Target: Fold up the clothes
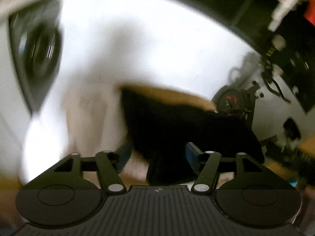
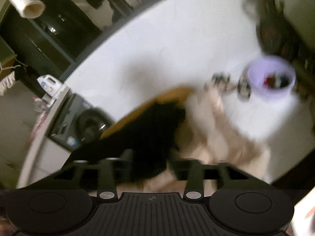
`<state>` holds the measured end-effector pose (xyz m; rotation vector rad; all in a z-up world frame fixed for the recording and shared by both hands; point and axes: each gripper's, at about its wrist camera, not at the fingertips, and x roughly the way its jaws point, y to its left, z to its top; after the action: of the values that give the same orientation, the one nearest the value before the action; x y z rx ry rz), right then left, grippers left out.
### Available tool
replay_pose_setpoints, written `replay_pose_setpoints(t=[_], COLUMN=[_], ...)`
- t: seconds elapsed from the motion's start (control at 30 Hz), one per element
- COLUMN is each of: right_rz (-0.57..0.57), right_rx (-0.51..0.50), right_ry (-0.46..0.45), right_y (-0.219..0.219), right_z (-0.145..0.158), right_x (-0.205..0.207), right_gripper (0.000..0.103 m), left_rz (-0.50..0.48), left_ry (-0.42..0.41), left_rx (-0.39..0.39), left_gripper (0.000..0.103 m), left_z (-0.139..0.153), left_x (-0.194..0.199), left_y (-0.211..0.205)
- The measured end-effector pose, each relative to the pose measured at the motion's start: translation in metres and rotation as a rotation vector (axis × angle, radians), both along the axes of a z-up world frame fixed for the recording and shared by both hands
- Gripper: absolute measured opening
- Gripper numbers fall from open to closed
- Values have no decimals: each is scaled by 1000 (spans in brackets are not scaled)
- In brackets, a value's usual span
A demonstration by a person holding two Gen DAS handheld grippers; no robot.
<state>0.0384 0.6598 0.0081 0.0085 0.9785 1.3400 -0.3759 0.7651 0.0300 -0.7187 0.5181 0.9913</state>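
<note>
Both views are motion-blurred. A black garment (image 1: 177, 129) lies on a wooden table (image 1: 169, 94) ahead of my left gripper (image 1: 156, 154). Its blue-padded jaws stand wide apart with the cloth's near end between them, not pinched. In the right wrist view the same black garment (image 2: 151, 129) hangs over the wooden table edge (image 2: 149, 102) and reaches between the fingers of my right gripper (image 2: 149, 161). The blur hides whether those jaws grip it. A pale beige cloth (image 2: 220, 137) lies to the right of the black one.
A washing machine (image 1: 39, 47) stands at the left, also in the right wrist view (image 2: 86, 122). A lilac tub (image 2: 271, 78) with small items sits at the right. A white wall (image 1: 137, 39) is behind. Dark shelving (image 2: 49, 29) and a paper roll (image 2: 23, 2) are upper left.
</note>
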Motion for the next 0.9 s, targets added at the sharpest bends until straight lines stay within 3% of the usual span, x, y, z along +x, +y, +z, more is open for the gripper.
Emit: replay_pose_setpoints(t=[0.07, 0.1, 0.2, 0.27, 0.37, 0.53, 0.9], right_rz=[20, 23, 17, -4, 8, 49, 18], right_rx=[25, 19, -4, -54, -146, -148, -137], right_ry=[-102, -154, -224, -244, -240, -221, -176], right_y=[7, 15, 33, 42, 53, 53, 43], right_z=[9, 9, -5, -24, -53, -73, -77], right_x=[-15, -23, -37, -43, -47, -49, -40], right_gripper=[82, 85, 85, 85, 90, 95, 102], left_rz=[-24, -30, -25, 7, 49, 61, 142], left_ry=[63, 93, 184, 201, 219, 168, 150], left_rx=[93, 112, 116, 84, 40, -16, 36], left_gripper=[88, 92, 92, 92, 100, 103, 103], left_z=[4, 0, -23, -39, -61, -74, -75], left_x=[20, 30, 52, 53, 53, 52, 45], left_y=[-3, -1, 8, 11, 14, 18, 1])
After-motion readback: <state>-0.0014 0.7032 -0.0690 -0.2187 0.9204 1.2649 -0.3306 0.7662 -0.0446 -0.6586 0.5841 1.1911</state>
